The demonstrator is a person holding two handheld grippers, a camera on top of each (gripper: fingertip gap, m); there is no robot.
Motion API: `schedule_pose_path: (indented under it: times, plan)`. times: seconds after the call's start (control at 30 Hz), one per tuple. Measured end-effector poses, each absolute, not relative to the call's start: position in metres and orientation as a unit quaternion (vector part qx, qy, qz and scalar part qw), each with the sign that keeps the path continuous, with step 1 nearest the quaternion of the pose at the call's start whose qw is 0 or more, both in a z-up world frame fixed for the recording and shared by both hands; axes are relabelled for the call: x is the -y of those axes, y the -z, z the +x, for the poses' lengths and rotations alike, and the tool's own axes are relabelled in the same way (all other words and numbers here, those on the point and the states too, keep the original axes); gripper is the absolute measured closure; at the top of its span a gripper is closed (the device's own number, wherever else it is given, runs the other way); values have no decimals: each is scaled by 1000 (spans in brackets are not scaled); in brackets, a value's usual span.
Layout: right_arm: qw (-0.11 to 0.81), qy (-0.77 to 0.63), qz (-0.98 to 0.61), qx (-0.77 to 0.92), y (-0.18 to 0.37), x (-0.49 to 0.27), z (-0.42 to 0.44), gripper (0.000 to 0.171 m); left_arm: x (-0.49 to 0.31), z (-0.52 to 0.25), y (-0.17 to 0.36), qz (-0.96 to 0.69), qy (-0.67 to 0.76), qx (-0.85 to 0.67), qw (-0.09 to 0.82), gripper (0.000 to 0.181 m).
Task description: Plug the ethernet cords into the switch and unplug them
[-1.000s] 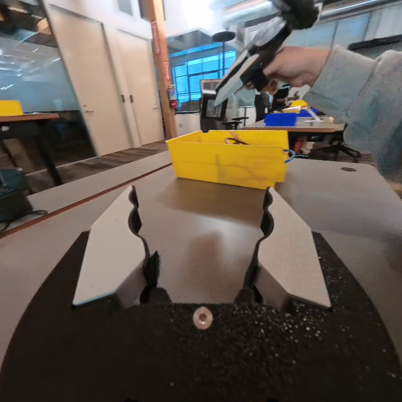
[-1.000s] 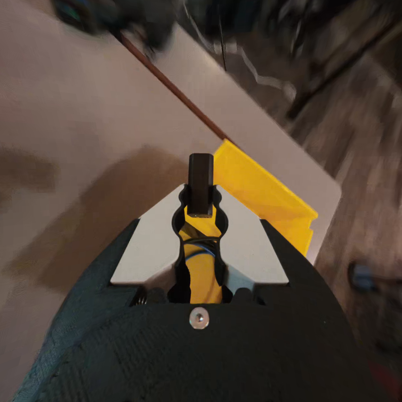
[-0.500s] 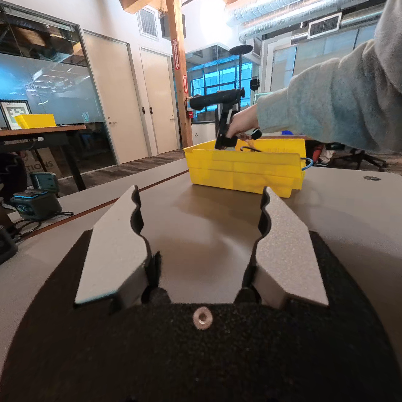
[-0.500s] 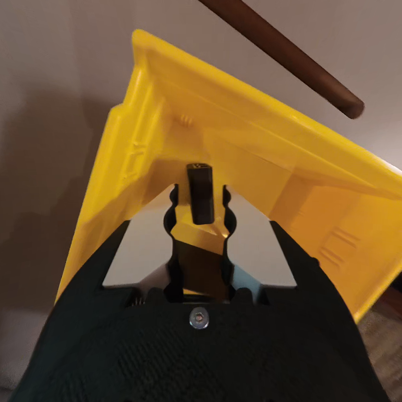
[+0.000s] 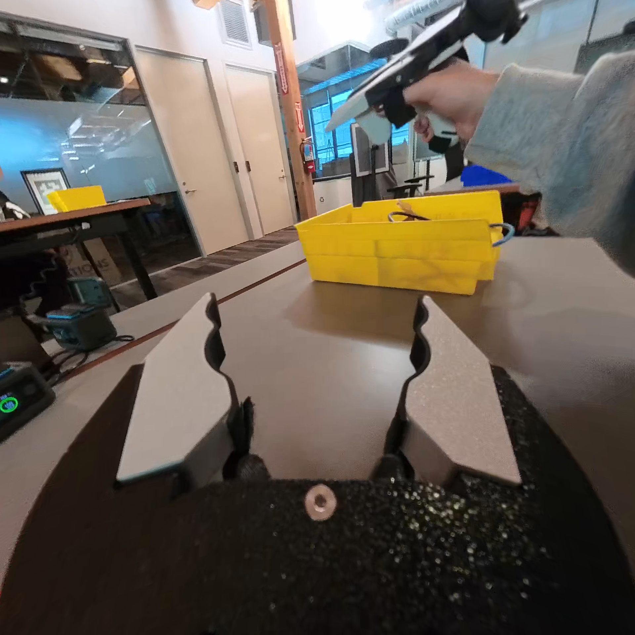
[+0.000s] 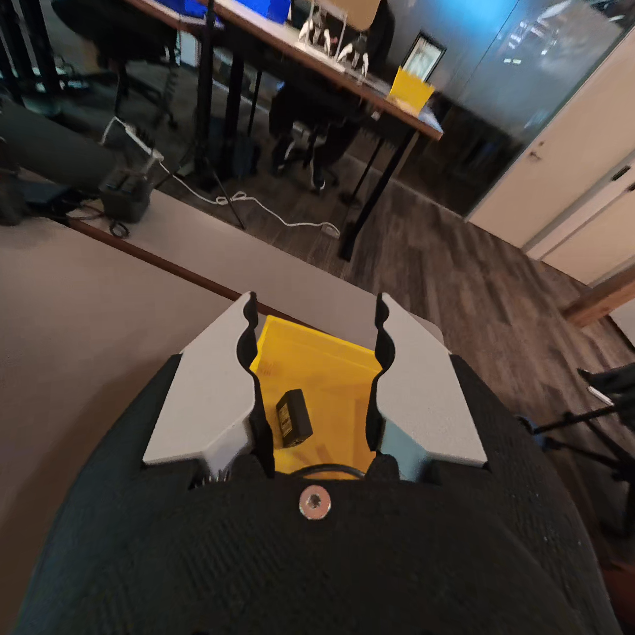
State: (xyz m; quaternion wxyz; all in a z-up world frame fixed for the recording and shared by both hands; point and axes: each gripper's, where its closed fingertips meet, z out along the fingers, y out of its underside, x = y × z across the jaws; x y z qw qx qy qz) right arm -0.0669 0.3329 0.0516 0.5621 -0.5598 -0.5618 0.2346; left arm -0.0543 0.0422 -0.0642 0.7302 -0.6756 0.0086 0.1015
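Observation:
A yellow bin [image 5: 395,254] stands on the grey table [image 5: 309,360] ahead of my left gripper [image 5: 314,305], which is open and empty, low over the table. Cable loops [image 5: 409,216] show over the bin's rim, and a blue cable [image 5: 503,235] hangs at its right end. My right gripper [image 6: 314,305] is open and empty, held above the bin [image 6: 316,347]. A small black box [image 6: 293,417] lies on the bin's floor below it. In the left wrist view the right gripper [image 5: 347,113] hangs in a hand above the bin.
Small black devices with cables [image 5: 80,326] sit at the table's left edge. A brown seam [image 6: 154,261] runs across the table. Another desk [image 6: 343,72] with a second yellow bin [image 6: 410,91] and chairs stands beyond the floor gap. Spacing between my two grippers at the tips: around 30 cm.
My right gripper opened and let go of the black box, which now lies in the bin. The right gripper then rose up out of the bin. The left gripper stayed open.

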Motion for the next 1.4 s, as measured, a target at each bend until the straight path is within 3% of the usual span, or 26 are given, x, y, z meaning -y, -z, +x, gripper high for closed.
schedule_pose_path:
  times: [0.3,0.43,0.53,0.77,0.87,0.93,1.07,1.23,1.3,1.4]
  plan:
    - [563,-304,-520,566,-45,-313,53,113,-52,-24,69,-694,-165,-105,693,69]
    - [578,-297,-550,525,-33,-346,102,113,-44,-18,48,-676,-240,-125,685,72]
    - [593,-244,-593,487,-14,-394,136,113,-32,6,25,-698,-195,-88,684,68]
    - [483,-270,-701,449,64,-440,153,108,83,-27,-15,-723,-293,106,617,70]
    - [429,-268,-719,477,96,-435,141,108,142,-48,5,-750,-315,168,556,92]
    - [411,-241,-731,488,115,-436,137,114,180,-59,18,-765,-340,205,507,89]
    - [414,-226,-734,489,120,-439,134,142,237,-62,54,-817,-321,245,412,80]
    - [420,-242,-736,472,120,-441,131,154,268,-58,113,-899,-292,201,258,96]
    - [419,-246,-735,472,120,-442,131,168,265,-53,130,-914,-247,200,250,120]
    - [408,-264,-721,495,121,-430,126,168,264,-50,149,-928,-209,205,230,157]
